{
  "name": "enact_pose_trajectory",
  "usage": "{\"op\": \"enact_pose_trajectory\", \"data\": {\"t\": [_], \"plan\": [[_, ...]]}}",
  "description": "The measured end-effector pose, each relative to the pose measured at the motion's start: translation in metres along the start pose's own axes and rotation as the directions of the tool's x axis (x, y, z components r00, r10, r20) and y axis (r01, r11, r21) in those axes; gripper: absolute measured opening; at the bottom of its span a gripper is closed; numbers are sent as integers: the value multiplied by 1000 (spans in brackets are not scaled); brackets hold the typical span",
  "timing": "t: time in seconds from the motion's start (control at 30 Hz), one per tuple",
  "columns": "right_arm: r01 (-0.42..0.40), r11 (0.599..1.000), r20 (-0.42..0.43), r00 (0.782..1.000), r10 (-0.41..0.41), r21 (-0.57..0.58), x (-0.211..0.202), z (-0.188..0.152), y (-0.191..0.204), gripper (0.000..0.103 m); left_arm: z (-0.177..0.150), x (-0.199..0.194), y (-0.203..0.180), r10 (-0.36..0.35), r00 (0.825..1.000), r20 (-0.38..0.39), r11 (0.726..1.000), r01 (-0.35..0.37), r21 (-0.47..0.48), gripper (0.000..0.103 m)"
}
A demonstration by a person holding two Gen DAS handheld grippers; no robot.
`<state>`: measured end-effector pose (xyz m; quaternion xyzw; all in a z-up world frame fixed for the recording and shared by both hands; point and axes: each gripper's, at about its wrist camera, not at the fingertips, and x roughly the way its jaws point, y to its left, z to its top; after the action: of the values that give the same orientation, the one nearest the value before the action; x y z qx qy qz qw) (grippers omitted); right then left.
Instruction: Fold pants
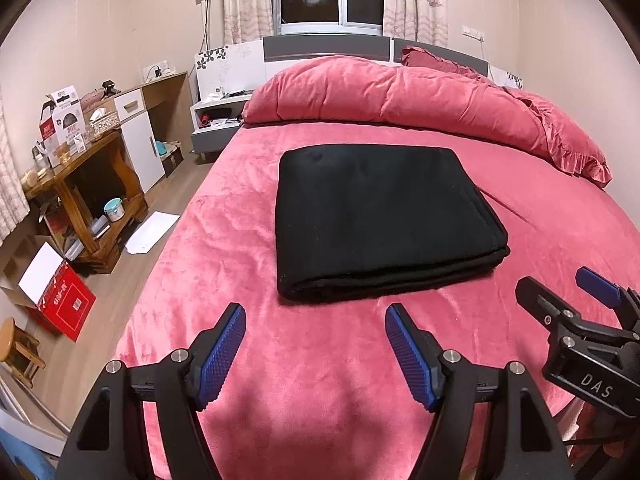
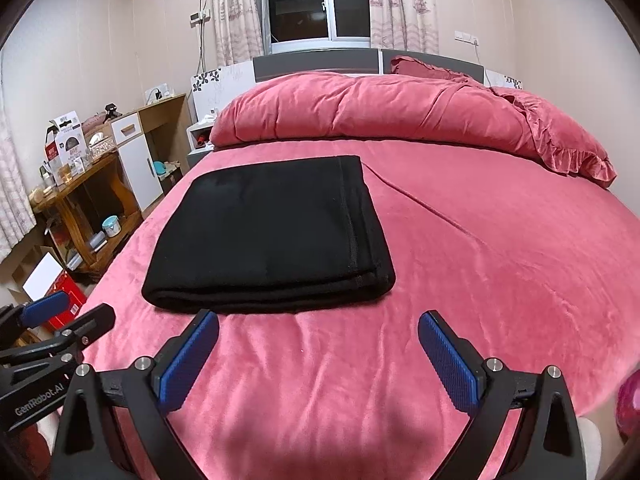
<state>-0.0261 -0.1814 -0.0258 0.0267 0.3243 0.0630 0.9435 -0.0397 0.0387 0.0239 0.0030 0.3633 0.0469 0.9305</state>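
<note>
Listing what lies before me: one pair of black pants [image 1: 380, 220], folded into a flat rectangular stack with layered edges showing at the near side, resting on the pink bed [image 1: 320, 360] cover about midway up the mattress. My left gripper [image 1: 316, 356] hovers over the near bed edge, blue pads spread wide with nothing between them, short of the pants' near fold. My right gripper [image 2: 318, 360] is alongside it — likewise spread apart and holding nothing, close to the near edge of the stack but not touching it. A bunched pink duvet [image 1: 380, 96] lies across the head of the bed, beyond the pants and apart from them. On the floor to the left — a wooden side table [image 1: 92, 200] cluttered with boxes, and a red carton [image 1: 64, 304].
</note>
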Motion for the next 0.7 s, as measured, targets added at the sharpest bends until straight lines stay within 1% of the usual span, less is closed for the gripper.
{"op": "enact_pose_trajectory", "data": {"t": [0.33,0.7], "plan": [[-3,1000,-17,1000,3,22,5,-2,-6,100,0,-1,-1,1,1000,-2,1000,-1,-12,73],[-13,1000,-28,1000,13,16,6,-4,-5,100,-1,-2,-3,4,1000,-3,1000,-4,4,73]]}}
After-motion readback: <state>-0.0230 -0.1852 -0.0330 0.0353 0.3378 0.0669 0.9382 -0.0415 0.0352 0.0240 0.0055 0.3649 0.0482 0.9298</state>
